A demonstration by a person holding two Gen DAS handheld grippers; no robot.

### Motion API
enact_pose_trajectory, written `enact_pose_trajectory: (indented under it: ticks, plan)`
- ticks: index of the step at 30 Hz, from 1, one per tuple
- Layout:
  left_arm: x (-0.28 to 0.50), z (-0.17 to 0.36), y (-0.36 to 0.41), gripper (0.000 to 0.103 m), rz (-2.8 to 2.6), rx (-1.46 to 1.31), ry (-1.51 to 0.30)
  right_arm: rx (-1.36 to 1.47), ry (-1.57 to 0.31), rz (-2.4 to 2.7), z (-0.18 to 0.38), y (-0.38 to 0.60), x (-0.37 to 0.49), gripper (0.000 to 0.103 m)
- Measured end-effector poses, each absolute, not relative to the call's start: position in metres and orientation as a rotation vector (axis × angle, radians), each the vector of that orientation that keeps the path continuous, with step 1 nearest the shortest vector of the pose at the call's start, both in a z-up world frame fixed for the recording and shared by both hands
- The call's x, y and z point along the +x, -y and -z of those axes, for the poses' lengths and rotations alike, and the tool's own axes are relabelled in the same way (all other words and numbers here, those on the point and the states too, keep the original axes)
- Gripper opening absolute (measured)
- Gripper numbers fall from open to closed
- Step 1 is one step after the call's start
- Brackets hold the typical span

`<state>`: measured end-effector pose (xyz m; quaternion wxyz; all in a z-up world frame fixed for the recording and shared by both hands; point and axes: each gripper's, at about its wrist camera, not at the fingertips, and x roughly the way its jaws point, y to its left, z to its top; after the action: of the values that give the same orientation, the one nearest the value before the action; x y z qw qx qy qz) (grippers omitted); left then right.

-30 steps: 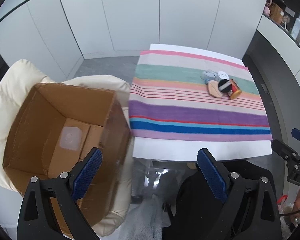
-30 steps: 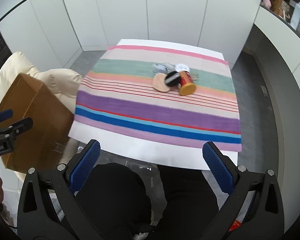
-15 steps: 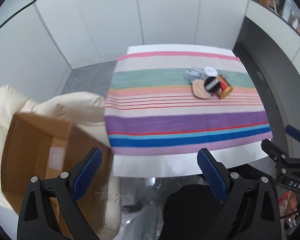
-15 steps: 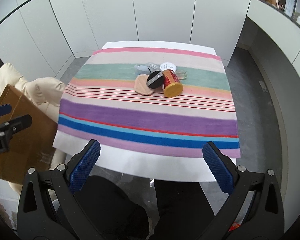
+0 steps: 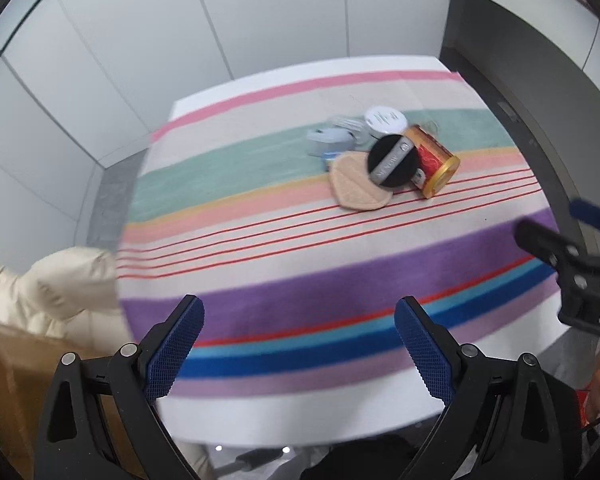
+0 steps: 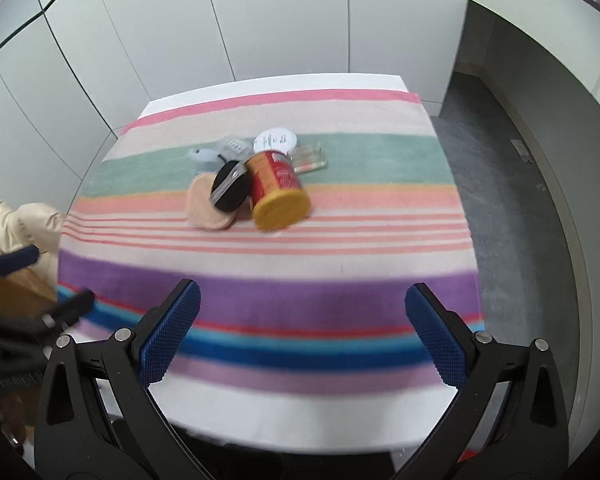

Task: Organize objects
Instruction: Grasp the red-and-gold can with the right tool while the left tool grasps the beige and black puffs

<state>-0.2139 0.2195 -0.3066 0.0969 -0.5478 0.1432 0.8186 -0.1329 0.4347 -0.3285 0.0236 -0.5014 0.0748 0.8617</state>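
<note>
Two grippers in view, both with jaws spread wide and nothing between the blue pads: left gripper [image 5: 298, 344] above the near edge of the table [image 5: 284, 420], right gripper [image 6: 304, 332] likewise over the near edge. On the striped cloth [image 6: 268, 296], one small pile toward the far edge, nearer the far right corner in the left view. Counted in the pile: one red can with yellow lid [image 6: 278, 190] lying on its side, one black round puff with grey band [image 6: 230, 192] leaning on it, one beige puff [image 6: 206, 208] flat beneath, one white round lid [image 6: 276, 140], one clear small case [image 6: 310, 158] behind the can, one or two grey-blue pieces [image 5: 330, 140] too blurred to name. One cardboard box [image 5: 8, 392] at the left of the table, cut off by the picture edge, beside a cream cushion [image 5: 60, 292].
</note>
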Motion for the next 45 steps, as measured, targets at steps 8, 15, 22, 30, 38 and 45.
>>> enact_pose_trajectory:
  ticks: [8, 15, 22, 30, 38, 45]
  plan:
    - [-0.253, 0.361, -0.25, 0.097, -2.36, -1.653, -0.316, -1.613, -0.138, -2.722, 0.37, -0.432, -0.202, 0.103]
    - [-0.28, 0.394, -0.241, 0.097, -2.325, -1.72, -0.107, -1.68, 0.131, -2.707, 0.404, -0.41, -0.25, 0.085]
    - [-0.295, 0.404, -0.244, 0.097, -2.309, -1.731, -0.075, -1.683, 0.117, -2.749, 0.413, -0.413, -0.254, 0.057]
    - [-0.306, 0.408, -0.274, 0.094, -2.378, -1.671, -0.226, -1.639, -0.093, -2.709, 0.402, -0.456, -0.22, 0.056]
    - [-0.309, 0.398, -0.274, 0.042, -2.411, -1.642, -0.21, -1.656, -0.176, -2.68, 0.402, -0.472, -0.196, 0.056]
    - [-0.312, 0.382, -0.262, 0.04, -2.428, -1.671, -0.2, -1.641, -0.222, -2.681, 0.393, -0.472, -0.189, 0.056]
